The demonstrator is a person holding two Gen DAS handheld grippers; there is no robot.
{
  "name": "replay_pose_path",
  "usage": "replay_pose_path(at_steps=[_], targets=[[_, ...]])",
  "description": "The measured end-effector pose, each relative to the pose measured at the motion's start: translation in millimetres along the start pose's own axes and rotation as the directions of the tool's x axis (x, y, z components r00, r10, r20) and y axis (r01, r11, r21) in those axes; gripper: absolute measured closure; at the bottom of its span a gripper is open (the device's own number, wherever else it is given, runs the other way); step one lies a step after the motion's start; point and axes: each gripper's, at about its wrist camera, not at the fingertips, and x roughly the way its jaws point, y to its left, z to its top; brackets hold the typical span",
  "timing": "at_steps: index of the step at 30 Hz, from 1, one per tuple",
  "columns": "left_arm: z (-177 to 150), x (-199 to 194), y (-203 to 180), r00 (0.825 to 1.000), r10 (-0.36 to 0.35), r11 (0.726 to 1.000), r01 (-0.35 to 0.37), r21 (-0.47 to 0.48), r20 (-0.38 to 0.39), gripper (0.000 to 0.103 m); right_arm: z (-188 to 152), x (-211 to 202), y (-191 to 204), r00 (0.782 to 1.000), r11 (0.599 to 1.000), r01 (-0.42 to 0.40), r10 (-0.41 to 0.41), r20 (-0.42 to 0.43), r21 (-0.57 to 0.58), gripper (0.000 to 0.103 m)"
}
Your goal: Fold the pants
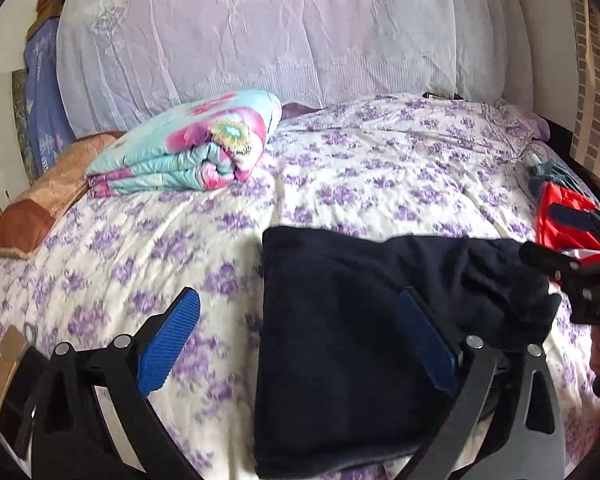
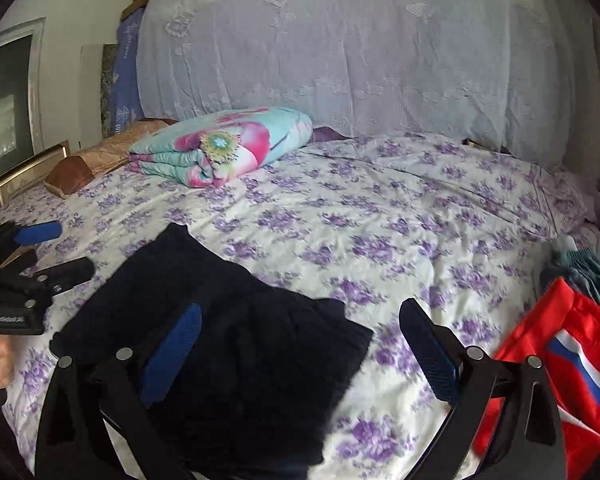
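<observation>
Dark navy pants [image 1: 340,360] lie folded into a thick rectangle on the purple-flowered bedsheet [image 1: 380,168]. My left gripper [image 1: 298,300] hangs open above their left half, one blue pad over the sheet and the other over the cloth, with nothing gripped. In the right wrist view the pants [image 2: 252,320] sit at the lower left, and my right gripper [image 2: 300,310] is open over their right edge, holding nothing. Each gripper shows in the other's view: the right gripper [image 1: 556,236] at the far right, the left gripper [image 2: 60,252] at the far left, both in a person's hand.
A folded floral quilt [image 1: 188,152] lies at the back left of the bed beside a brown pillow [image 1: 40,208]. A red garment [image 2: 572,352] and a teal one [image 2: 588,276] lie at the right edge. A lace-covered headboard [image 1: 280,32] closes the far side.
</observation>
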Motion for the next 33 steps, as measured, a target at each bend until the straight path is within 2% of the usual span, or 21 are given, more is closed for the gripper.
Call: replay_pose_path(at_steps=[2,3,5,6,7,8,9,10,14,17,20,22,24,25,26,27,28,29,32,33], targets=[[20,27,-3,0.999,-0.014,1.0,0.014,-0.002,-0.045,0.006,3,11,12,0.999,0.999,-0.03,0.029,-0.014,-0.016,0.004],[27,49,-3,0.995,-0.023,1.0,0.022,-0.011,-0.094,0.006,0,19,17,0.999,0.999,-0.045,0.044,-0.03,-0.031,0.004],[27,89,-4,0.983,-0.021,1.0,0.016,-0.027,-0.184,0.006,-16,41,27,0.991,0.995,-0.067,0.057,-0.118,-0.08,0.003],[23,111,-4,0.97,-0.001,1.0,-0.003,-0.016,-0.242,0.006,-27,57,29,0.983,0.993,-0.044,0.023,-0.182,-0.112,0.003],[16,139,-2,0.95,0.027,1.0,-0.031,-0.007,-0.312,0.004,-39,70,31,0.979,0.987,-0.016,-0.017,-0.202,-0.16,0.003],[4,159,2,0.932,0.001,0.999,-0.016,-0.04,-0.361,0.004,-45,70,31,0.986,0.985,-0.024,-0.005,-0.166,-0.172,0.003],[-3,173,9,0.92,-0.053,0.995,0.014,-0.103,-0.389,0.004,-44,70,28,0.985,0.988,-0.033,0.006,-0.172,-0.154,0.003],[-5,178,18,0.916,-0.109,0.984,0.045,-0.17,-0.386,0.004,-42,70,28,0.984,0.988,-0.031,0.004,-0.179,-0.152,0.003],[-6,162,20,0.936,-0.093,0.985,0.037,-0.168,-0.341,0.004,-43,65,26,0.988,0.989,-0.042,0.02,-0.156,-0.14,0.003],[-2,120,25,0.959,-0.1,0.98,0.049,-0.194,-0.264,0.005,-41,42,17,0.996,0.996,0.0,-0.008,-0.091,-0.088,0.004],[-4,69,32,0.97,-0.15,0.975,0.113,-0.189,-0.194,0.005,-49,6,4,0.996,0.997,-0.08,0.08,-0.038,0.005,0.004],[-17,47,31,0.972,-0.124,0.984,0.095,-0.15,-0.2,0.005,-60,0,-1,0.993,0.994,-0.098,0.101,-0.064,0.045,0.003],[-40,51,33,0.958,-0.121,0.986,0.084,-0.147,-0.259,0.005,-79,19,-7,0.976,0.987,-0.117,0.135,-0.172,0.108,0.003],[-58,65,32,0.936,-0.133,0.984,0.086,-0.155,-0.325,0.004,-87,33,-16,0.954,0.968,-0.166,0.206,-0.22,0.186,0.003],[-71,71,29,0.947,-0.108,0.988,0.07,-0.134,-0.304,0.004,-89,40,-28,0.933,0.936,-0.216,0.282,-0.224,0.279,0.003],[-75,66,20,0.965,-0.054,0.996,0.034,-0.085,-0.255,0.004,-88,41,-32,0.928,0.923,-0.234,0.306,-0.214,0.306,0.003],[-73,64,10,0.968,-0.001,0.999,-0.009,-0.038,-0.249,0.004,-89,42,-31,0.927,0.924,-0.235,0.306,-0.217,0.3,0.003],[-72,65,5,0.97,0.02,0.999,-0.027,-0.025,-0.241,0.004,-89,42,-26,0.932,0.933,-0.226,0.291,-0.215,0.28,0.003],[-73,67,13,0.969,-0.031,0.995,0.005,-0.103,-0.246,0.004,-89,36,-26,0.938,0.934,-0.224,0.284,-0.199,0.279,0.003],[-72,64,18,0.97,-0.051,0.99,0.018,-0.139,-0.236,0.004,-87,31,-28,0.947,0.935,-0.209,0.266,-0.179,0.285,0.003]])
